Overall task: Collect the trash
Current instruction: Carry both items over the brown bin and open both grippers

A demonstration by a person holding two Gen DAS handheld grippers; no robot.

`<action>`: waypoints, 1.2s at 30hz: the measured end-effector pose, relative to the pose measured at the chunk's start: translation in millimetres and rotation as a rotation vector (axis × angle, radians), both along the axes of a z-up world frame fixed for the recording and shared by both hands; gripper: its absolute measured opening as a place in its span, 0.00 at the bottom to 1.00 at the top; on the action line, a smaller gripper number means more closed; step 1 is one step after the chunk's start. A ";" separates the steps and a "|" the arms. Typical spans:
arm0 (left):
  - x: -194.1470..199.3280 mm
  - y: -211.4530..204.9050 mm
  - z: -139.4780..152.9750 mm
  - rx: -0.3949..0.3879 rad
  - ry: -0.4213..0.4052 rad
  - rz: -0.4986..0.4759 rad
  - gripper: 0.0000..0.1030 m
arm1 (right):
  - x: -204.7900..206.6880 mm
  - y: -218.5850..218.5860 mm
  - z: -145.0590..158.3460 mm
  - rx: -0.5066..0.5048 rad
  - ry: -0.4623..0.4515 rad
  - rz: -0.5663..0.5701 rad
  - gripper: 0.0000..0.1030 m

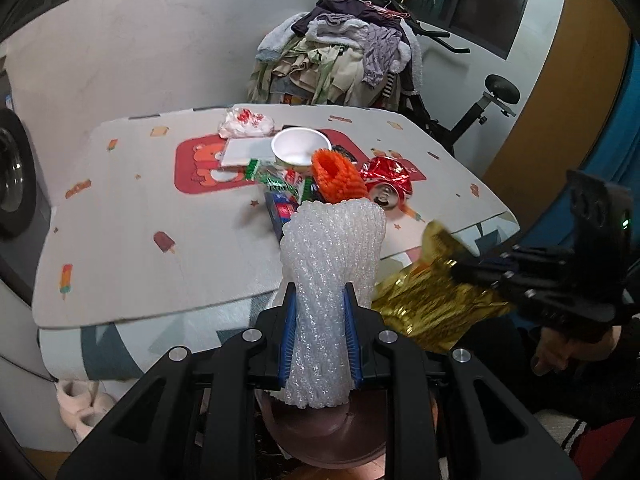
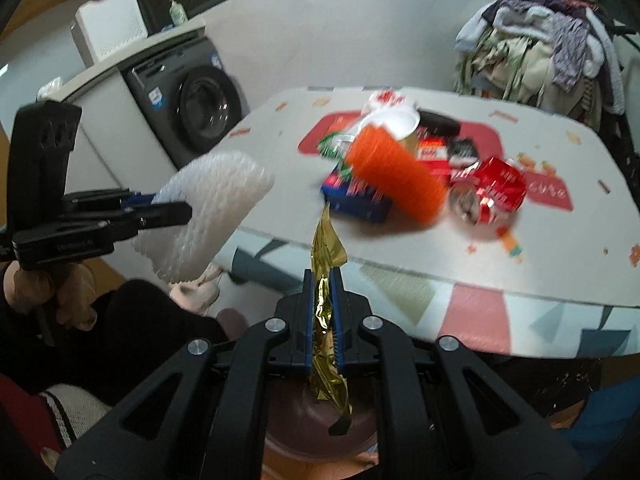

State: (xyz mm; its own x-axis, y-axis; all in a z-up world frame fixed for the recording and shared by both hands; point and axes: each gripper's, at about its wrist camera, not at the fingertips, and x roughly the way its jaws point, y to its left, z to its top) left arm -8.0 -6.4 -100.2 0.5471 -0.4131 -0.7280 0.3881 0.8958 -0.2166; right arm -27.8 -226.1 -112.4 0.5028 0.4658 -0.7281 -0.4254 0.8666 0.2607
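In the left wrist view my left gripper (image 1: 320, 300) is shut on a white foam net sleeve (image 1: 332, 240), which stands up between the blue pads. My right gripper (image 2: 322, 280) is shut on a crumpled gold foil wrapper (image 2: 326, 312). Both hang off the table's near edge, above a brownish-pink bin (image 1: 320, 440) (image 2: 288, 424). Each gripper shows in the other's view: the right gripper (image 1: 460, 270) with the foil (image 1: 432, 308), the left gripper (image 2: 172, 206) with the foam (image 2: 216, 208). On the table (image 1: 132, 264) lie an orange foam net (image 1: 340, 176), a crushed red can (image 1: 388, 184), a white paper cup (image 1: 298, 146) and a blue box (image 1: 280, 210).
Green wrappers (image 1: 276, 180), a white card (image 1: 248, 152) and a white plastic bag (image 1: 246, 122) also lie on the table. A washing machine (image 2: 204, 104) stands to the left, and a clothes pile (image 1: 340, 60) on an exercise bike stands behind. Pale slippers (image 1: 80, 408) sit on the floor.
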 end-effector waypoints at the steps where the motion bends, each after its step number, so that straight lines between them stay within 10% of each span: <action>1: -1.1 -0.6 -3.4 -0.009 0.012 0.001 0.21 | 0.0 2.3 -5.4 -0.001 0.024 0.004 0.11; 14: -8.6 -6.1 -21.5 -0.004 0.058 -0.020 0.21 | 17.5 7.4 -56.6 -0.038 0.236 -0.027 0.20; 24: -8.2 -13.8 -28.0 0.035 0.072 -0.043 0.23 | 18.1 -4.2 -43.2 -0.115 0.121 -0.127 0.91; 36: -8.8 -24.5 -39.7 0.050 0.103 -0.082 0.29 | 21.3 -14.5 -27.9 -0.167 0.039 -0.188 0.94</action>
